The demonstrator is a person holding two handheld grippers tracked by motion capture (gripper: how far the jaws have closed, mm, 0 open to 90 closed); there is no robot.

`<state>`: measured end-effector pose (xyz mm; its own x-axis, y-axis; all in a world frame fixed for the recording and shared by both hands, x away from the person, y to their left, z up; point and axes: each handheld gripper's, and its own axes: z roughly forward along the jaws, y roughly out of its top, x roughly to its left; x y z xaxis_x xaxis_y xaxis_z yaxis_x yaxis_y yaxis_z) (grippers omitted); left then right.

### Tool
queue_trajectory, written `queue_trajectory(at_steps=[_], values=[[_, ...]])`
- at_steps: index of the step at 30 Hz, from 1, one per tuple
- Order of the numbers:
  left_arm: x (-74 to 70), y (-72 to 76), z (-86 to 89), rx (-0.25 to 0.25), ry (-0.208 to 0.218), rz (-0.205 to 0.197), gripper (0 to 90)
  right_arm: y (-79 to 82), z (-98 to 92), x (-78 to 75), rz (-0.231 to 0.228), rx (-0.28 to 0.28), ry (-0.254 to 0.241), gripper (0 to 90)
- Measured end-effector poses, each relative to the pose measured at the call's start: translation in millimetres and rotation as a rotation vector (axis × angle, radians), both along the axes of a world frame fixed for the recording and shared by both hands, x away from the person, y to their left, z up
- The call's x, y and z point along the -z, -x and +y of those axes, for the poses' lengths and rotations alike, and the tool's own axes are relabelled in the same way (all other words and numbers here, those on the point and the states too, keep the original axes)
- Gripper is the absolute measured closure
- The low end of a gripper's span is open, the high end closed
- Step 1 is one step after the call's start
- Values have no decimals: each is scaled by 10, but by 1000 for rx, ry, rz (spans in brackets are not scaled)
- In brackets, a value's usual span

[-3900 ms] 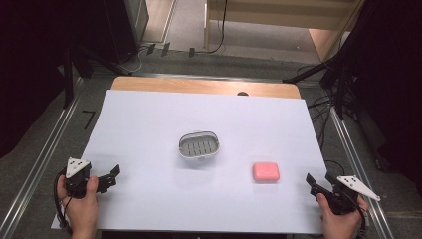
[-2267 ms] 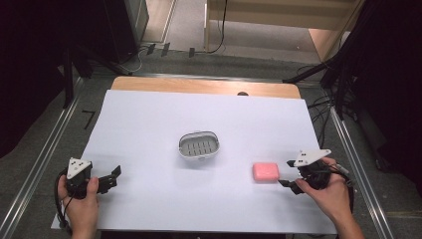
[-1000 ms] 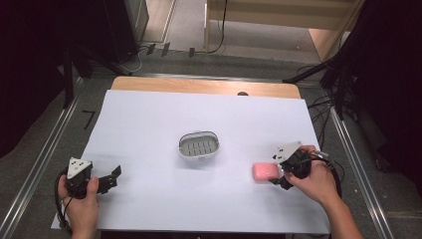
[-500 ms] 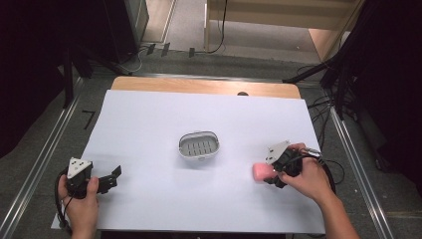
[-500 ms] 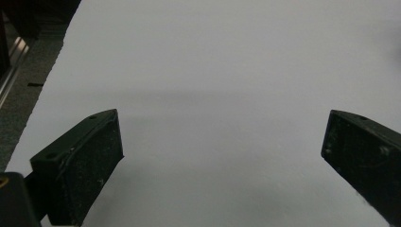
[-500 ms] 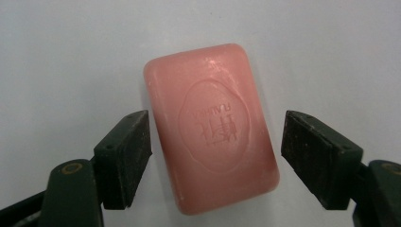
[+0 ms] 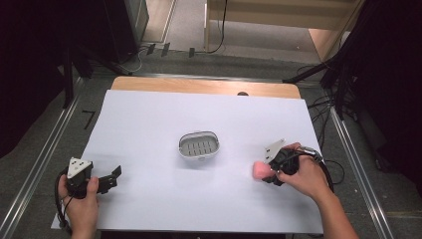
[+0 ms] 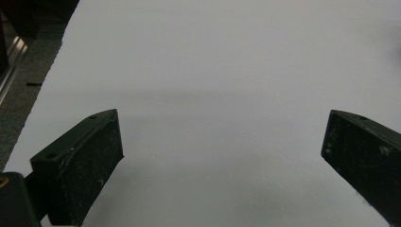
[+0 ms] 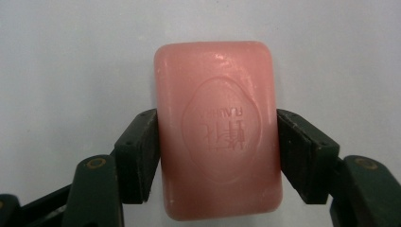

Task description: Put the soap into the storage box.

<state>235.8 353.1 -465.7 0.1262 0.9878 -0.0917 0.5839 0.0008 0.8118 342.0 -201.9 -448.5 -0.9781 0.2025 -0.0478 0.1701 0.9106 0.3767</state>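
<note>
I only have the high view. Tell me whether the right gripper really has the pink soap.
Observer: Yes. In the right gripper view both jaws of the right gripper press flat against the long sides of the pink soap.
Operator: Report which face is up.
Observer: The stamped face; an embossed oval with characters shows on top.
Operator: Now check the left gripper.
Observer: The left gripper is wide open, with nothing but bare white table cover between its jaws.
</note>
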Motion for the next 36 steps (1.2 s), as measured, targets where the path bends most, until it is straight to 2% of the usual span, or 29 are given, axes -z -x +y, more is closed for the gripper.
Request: queue_trajectory(at_steps=[7, 24, 29, 36], values=[[-1, 3, -4, -1, 0, -2, 5, -12, -4, 22, 26, 22, 12, 385], [2, -6, -2, 0, -1, 4, 5, -32, 30, -9, 19, 40, 47, 389], [3, -8, -2, 0, 0, 4, 5, -36, 36, -92, 26, 32, 20, 389], [3, -6, -3, -2, 0, 4, 5, -63, 126, -178, 6, 2, -8, 390]])
